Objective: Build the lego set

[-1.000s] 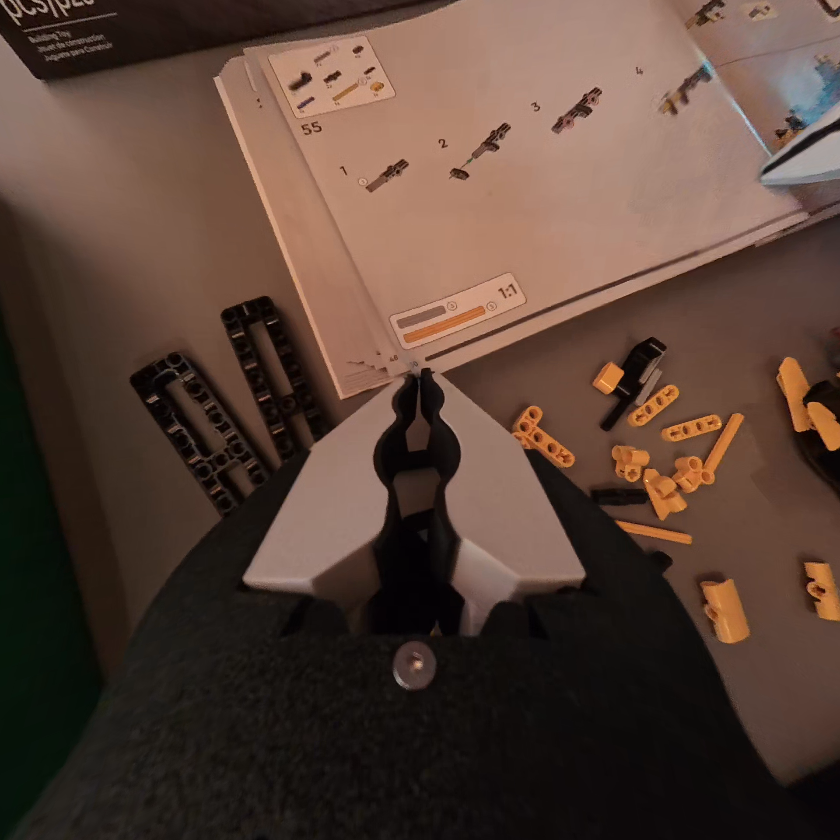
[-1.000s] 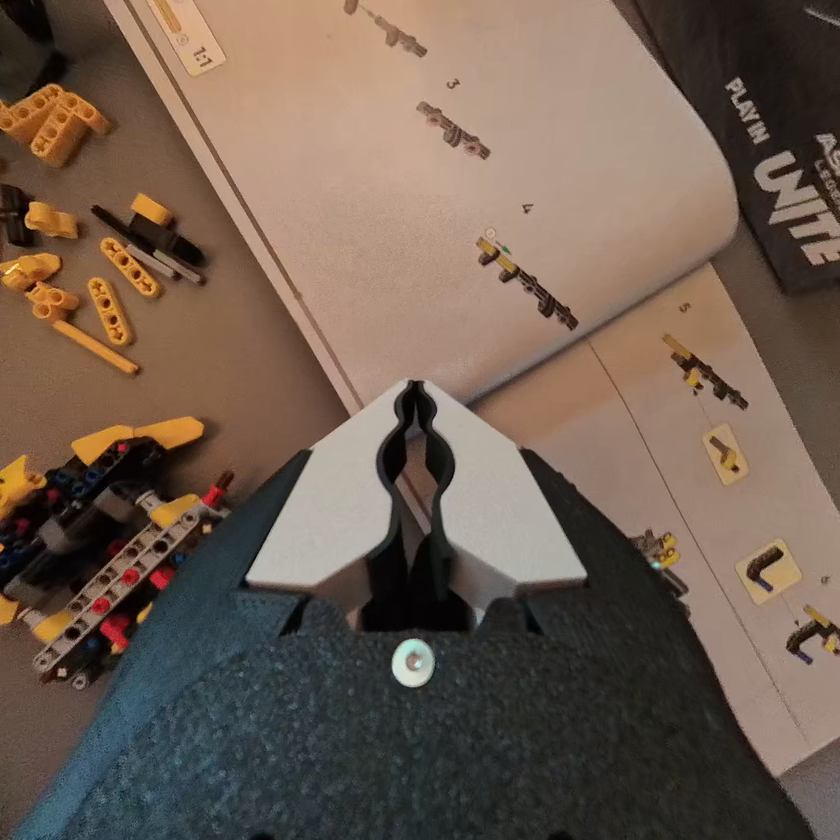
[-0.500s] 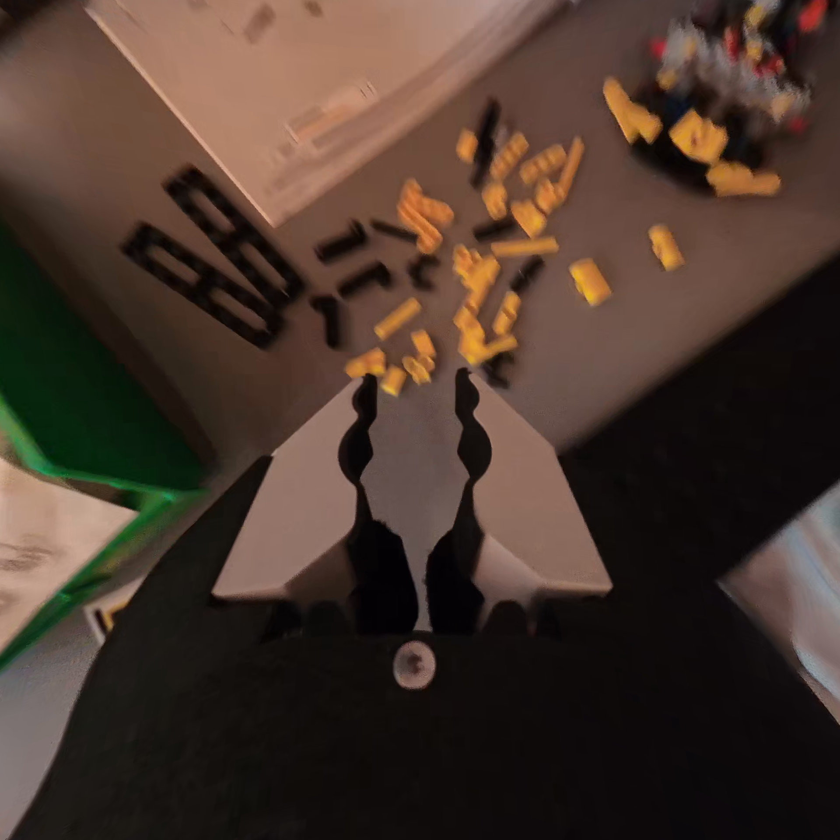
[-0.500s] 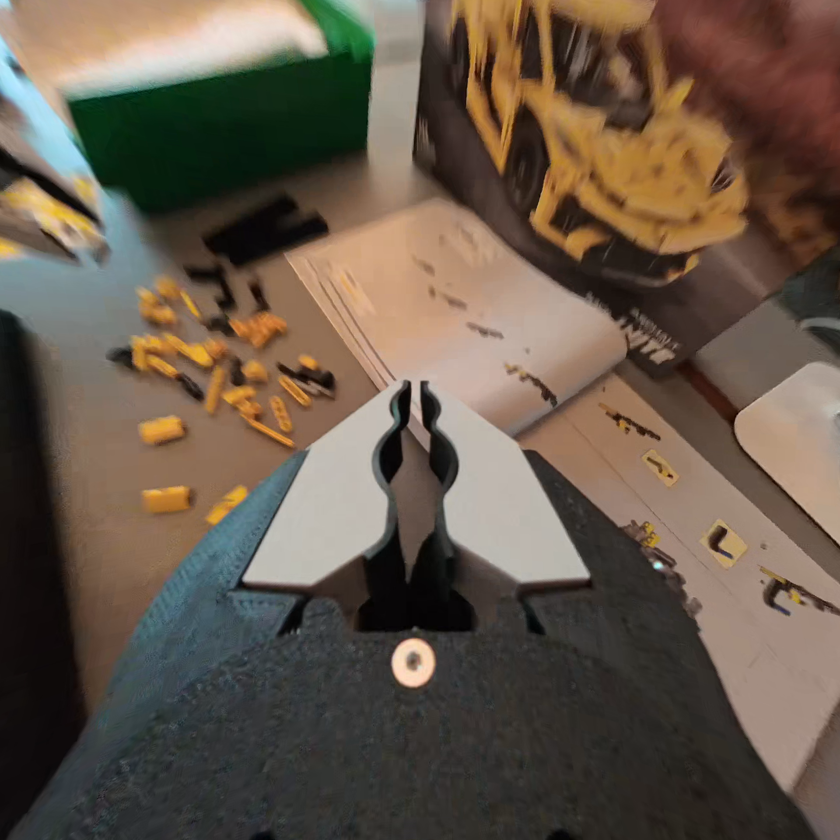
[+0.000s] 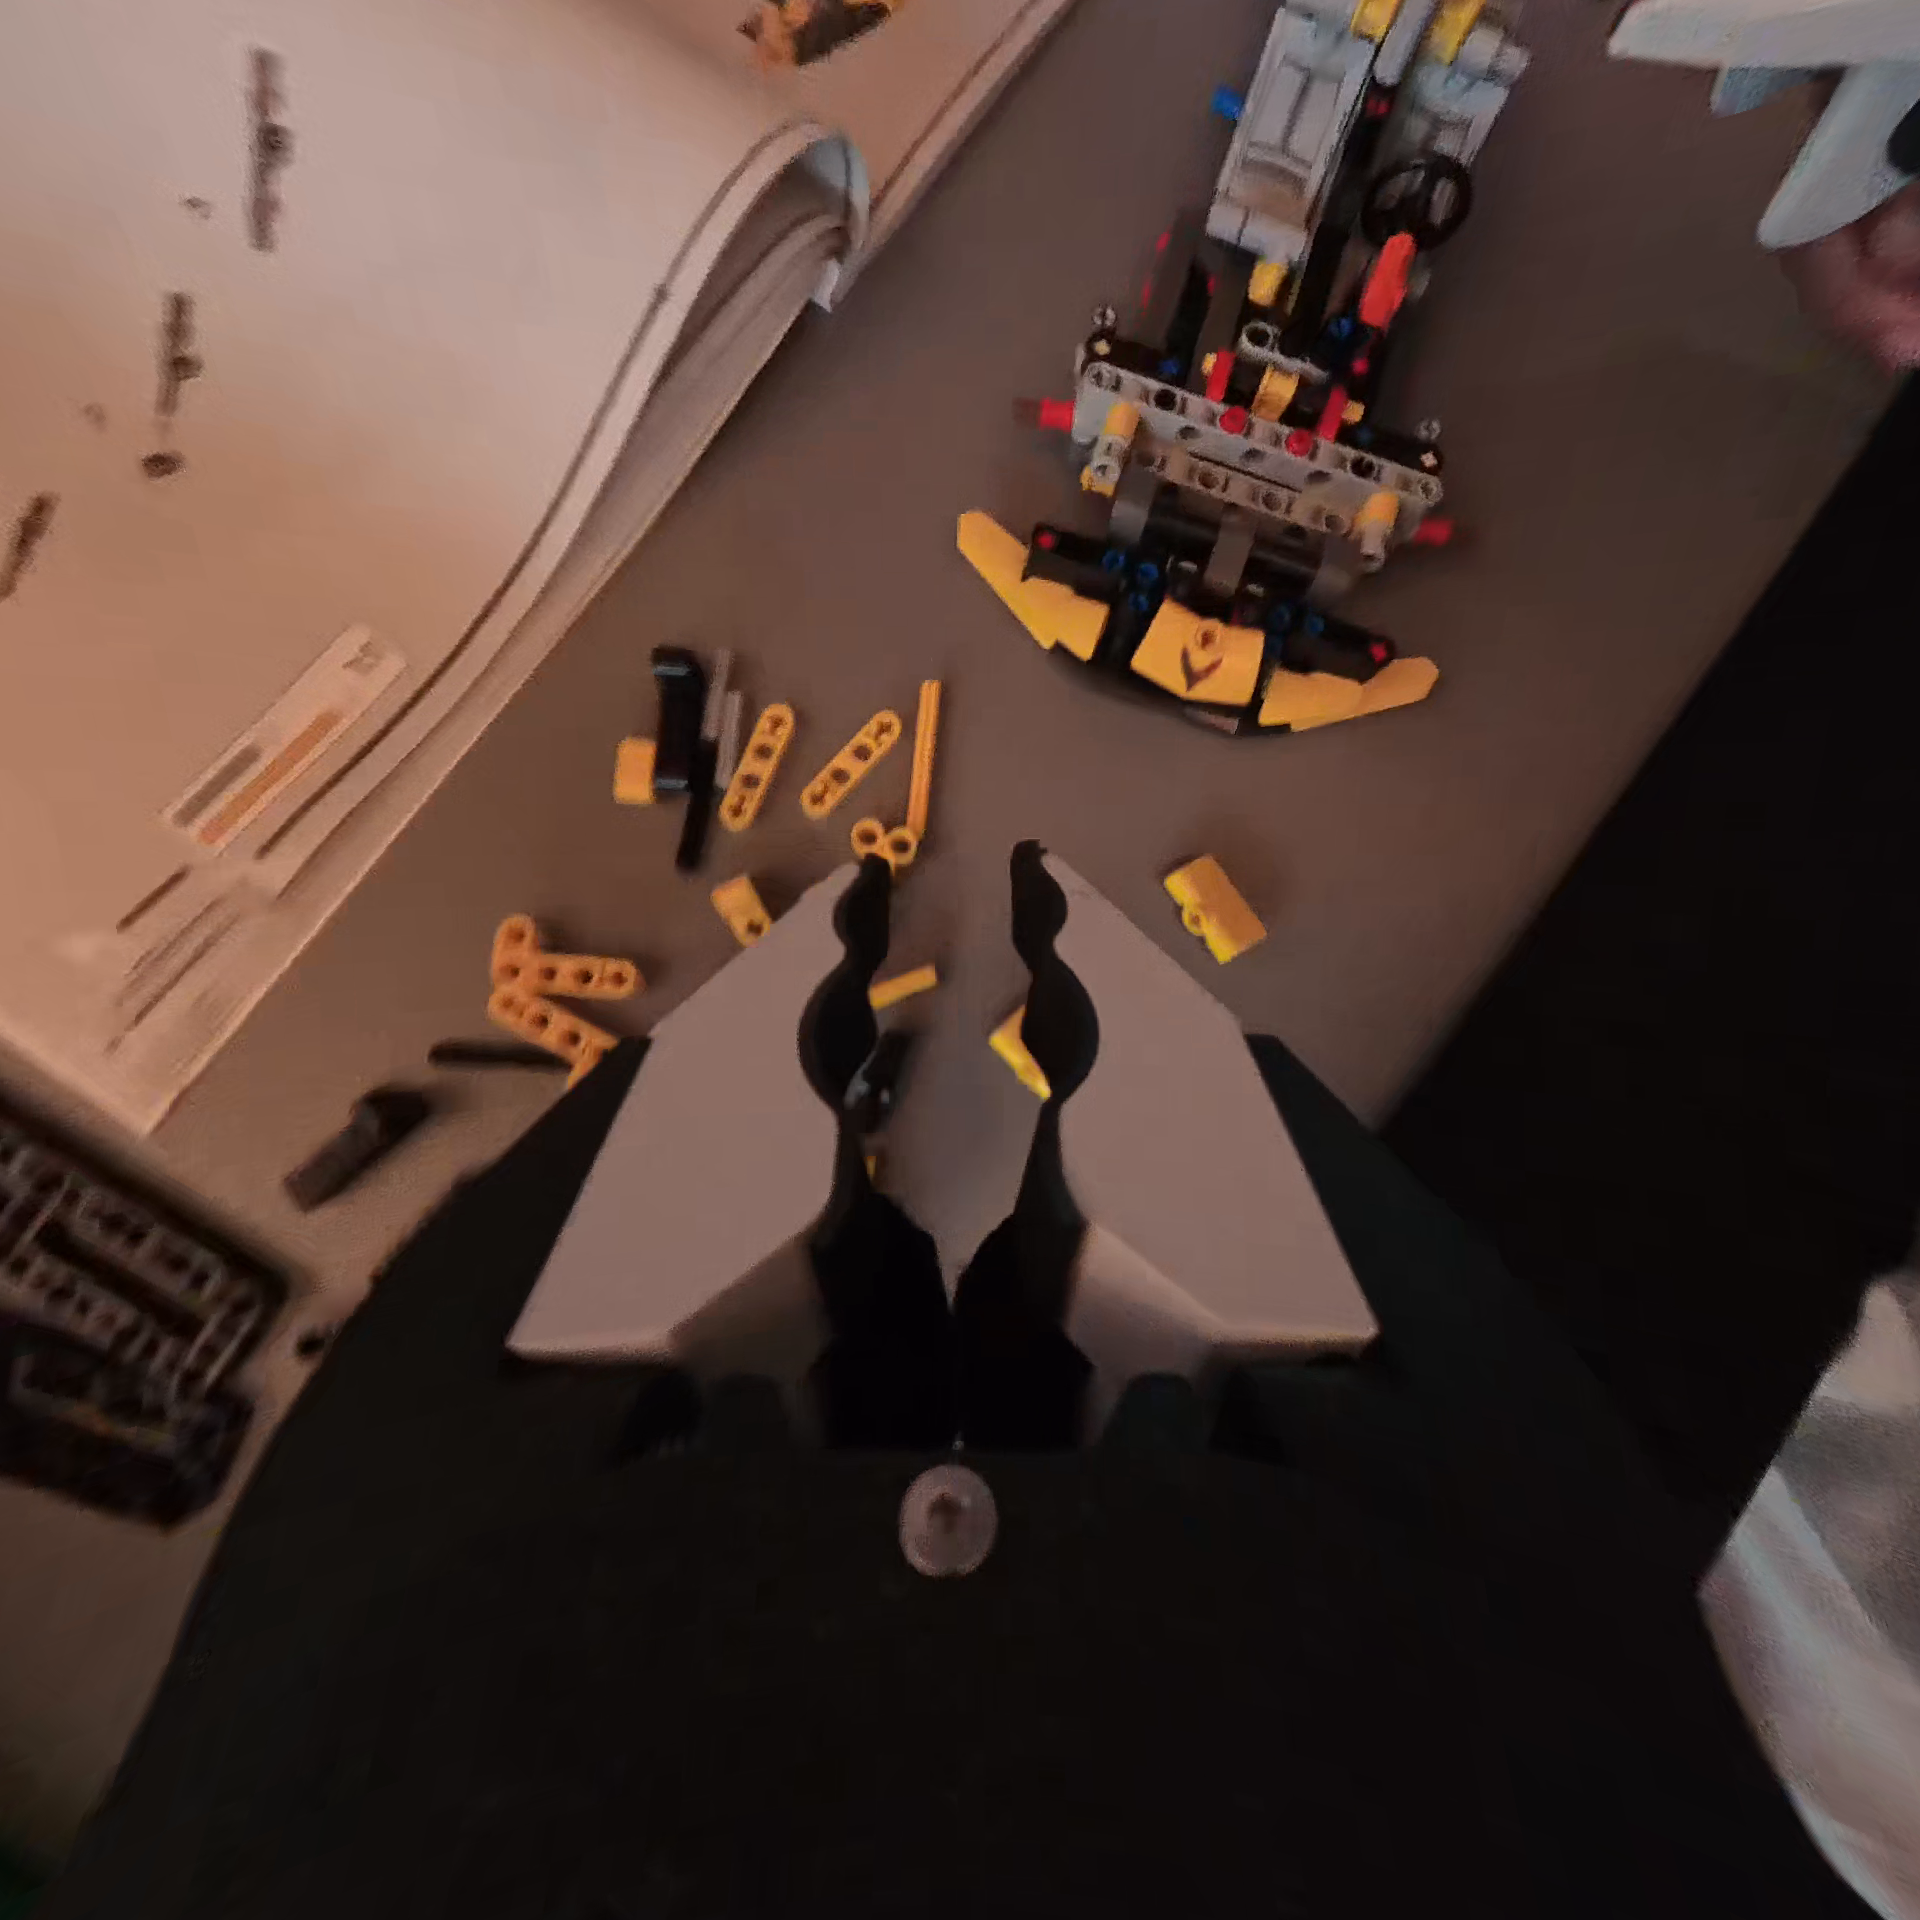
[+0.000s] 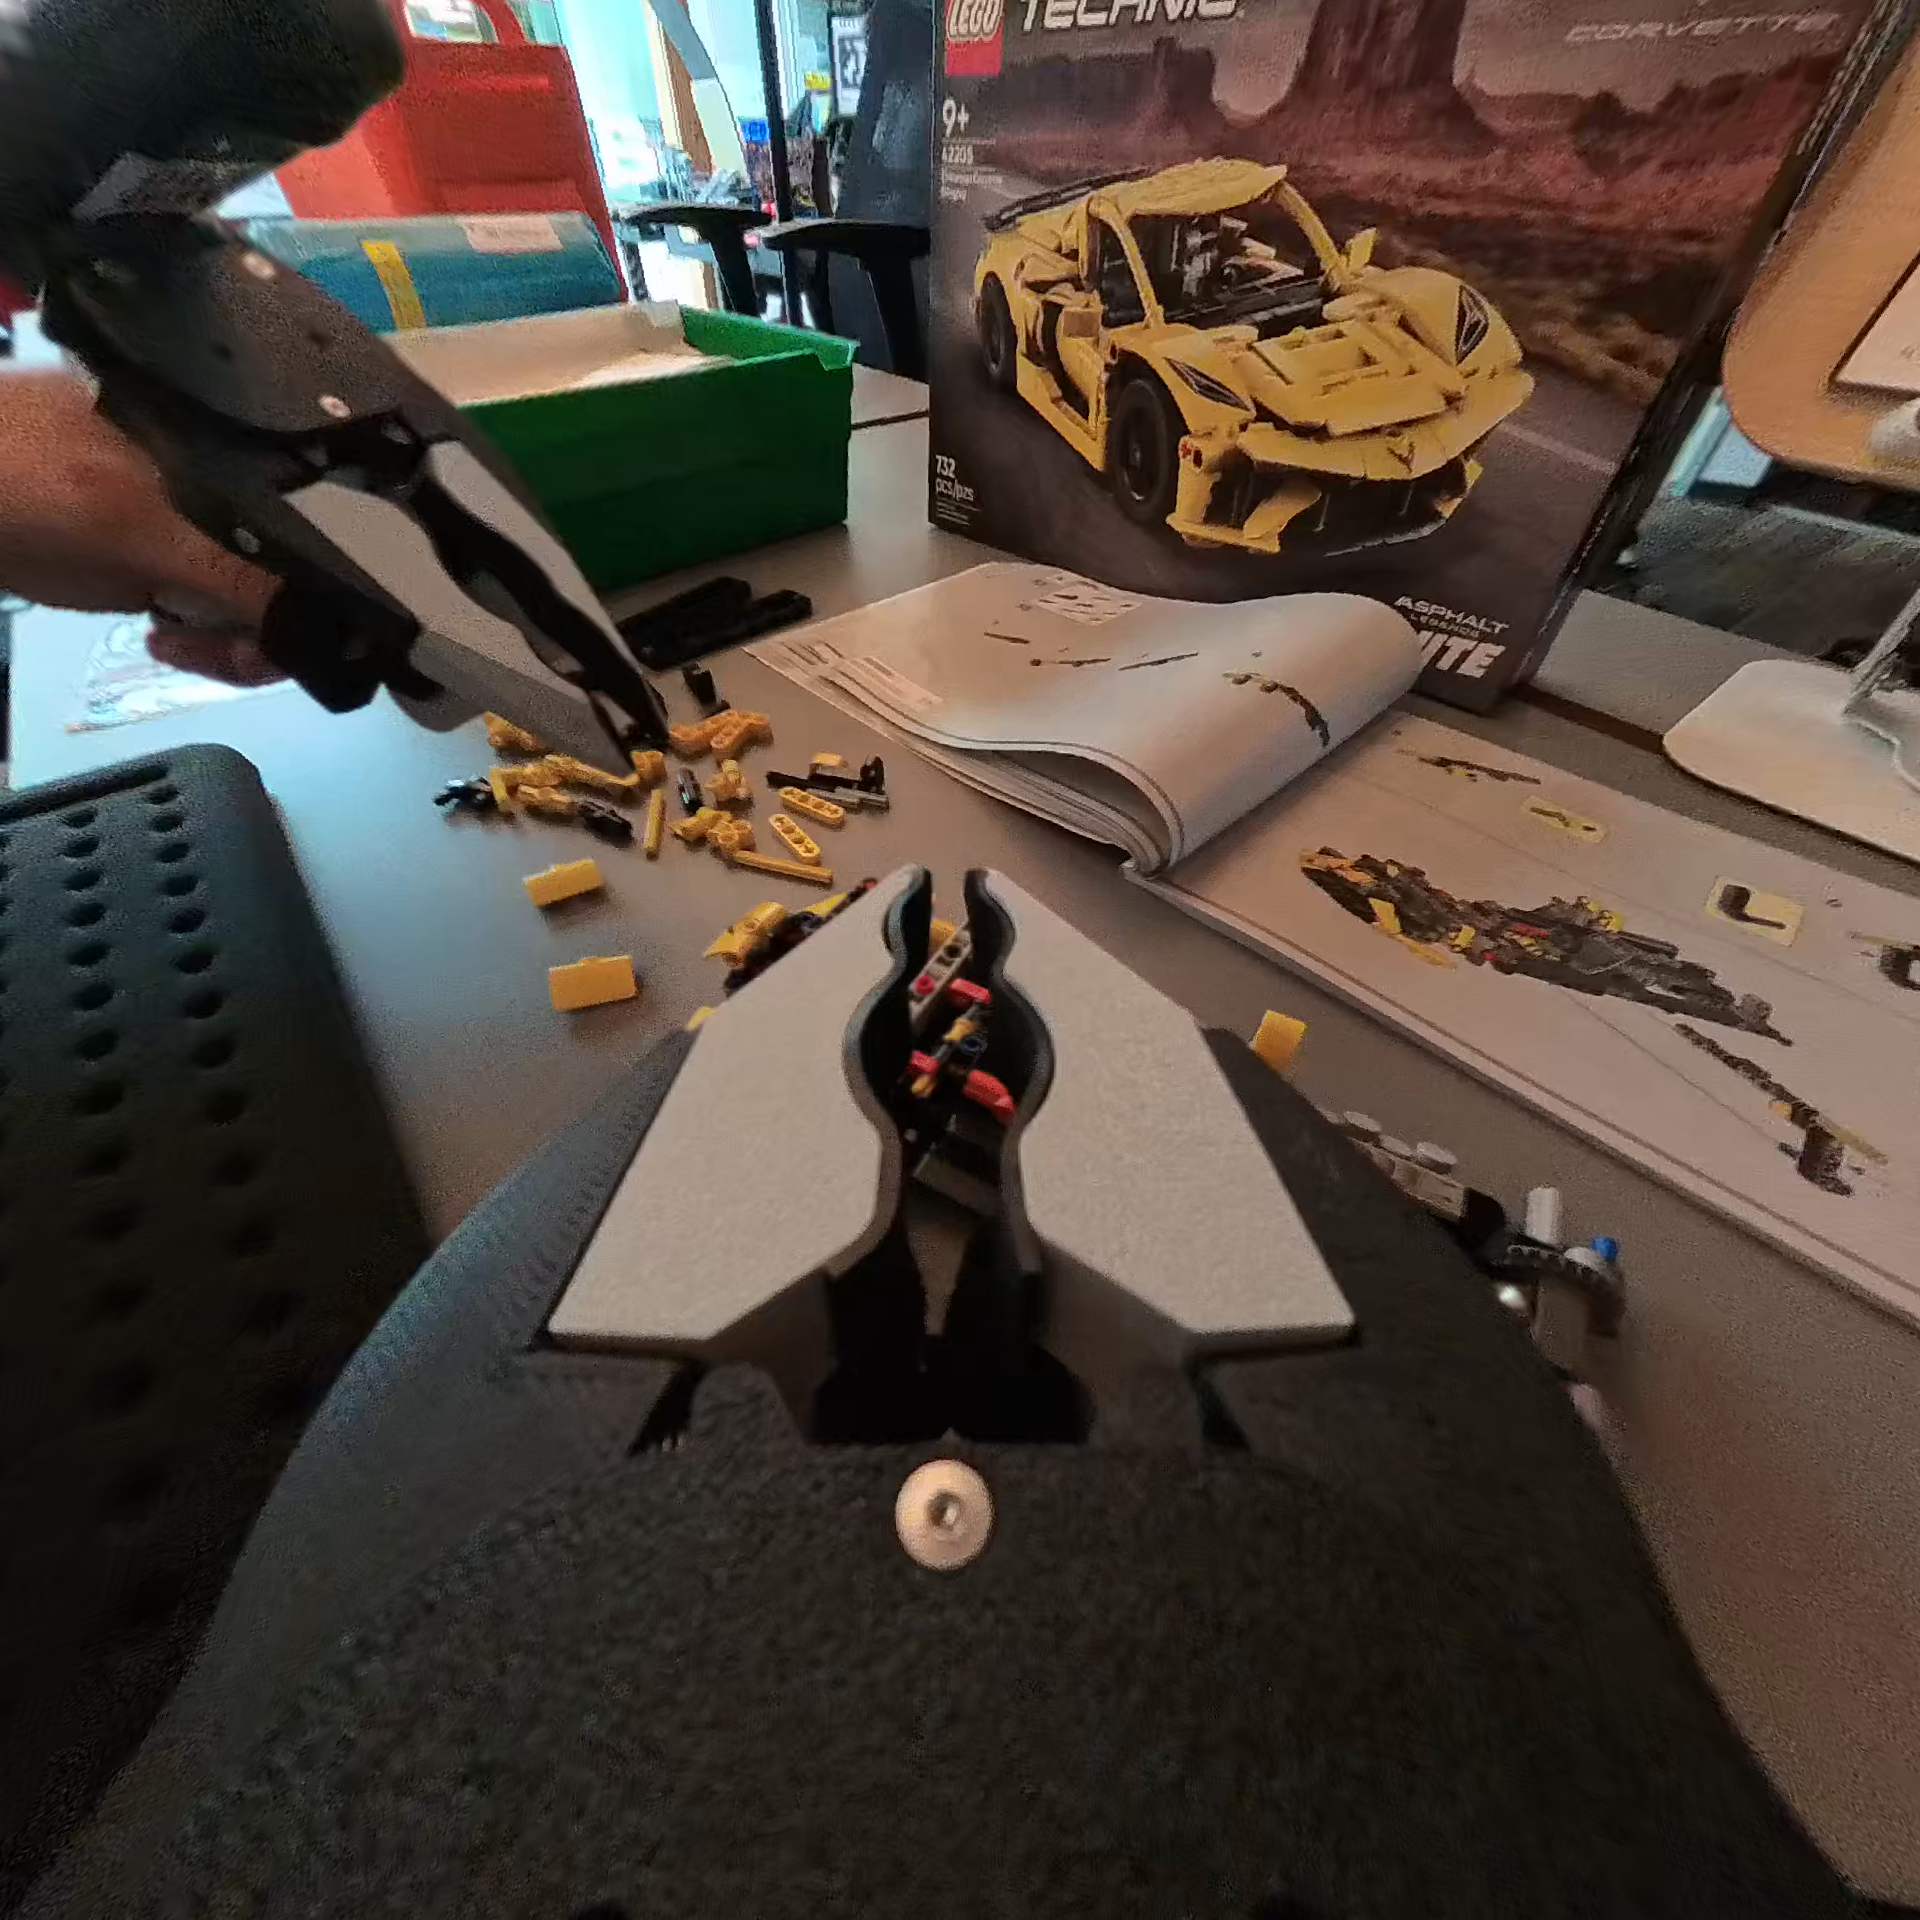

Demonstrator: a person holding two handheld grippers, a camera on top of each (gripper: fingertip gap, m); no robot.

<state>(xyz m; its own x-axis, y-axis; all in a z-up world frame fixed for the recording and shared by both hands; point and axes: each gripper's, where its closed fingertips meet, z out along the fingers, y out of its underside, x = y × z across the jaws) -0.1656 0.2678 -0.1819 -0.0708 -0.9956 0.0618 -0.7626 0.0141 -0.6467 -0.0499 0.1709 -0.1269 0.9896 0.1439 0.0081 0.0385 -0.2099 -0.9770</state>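
Listing what I see against a second ago:

- Left gripper (image 5: pixel 948 868): jaws now parted and empty; then they were pressed together at the manual's corner. It has left the page and hangs over the loose parts (image 5: pixel 764 764), tips low among the yellow pieces (image 6: pixel 644 732).
- Right gripper (image 6: pixel 945 899): jaws a narrow gap apart, gripping nothing; before, they were nearly touching over the manual (image 6: pixel 1122 707). It has pulled back and now looks level across the counter (image 6: pixel 436 935).
- Model (image 5: pixel 1236 488): half-built, yellow nose, grey and red beams, lying on the counter beyond the left jaws and directly under the right ones (image 6: pixel 951 1029).
- Manual: open, pages curled, beside the parts; unmoved.
- Black frames (image 5: pixel 114 1340): at the manual's near corner, as before.
- Box (image 6: pixel 1351 312): upright behind the manual.
- Green bin (image 6: pixel 675 457): left of the box.
- Hand (image 6: pixel 94 530): grips the left tool.
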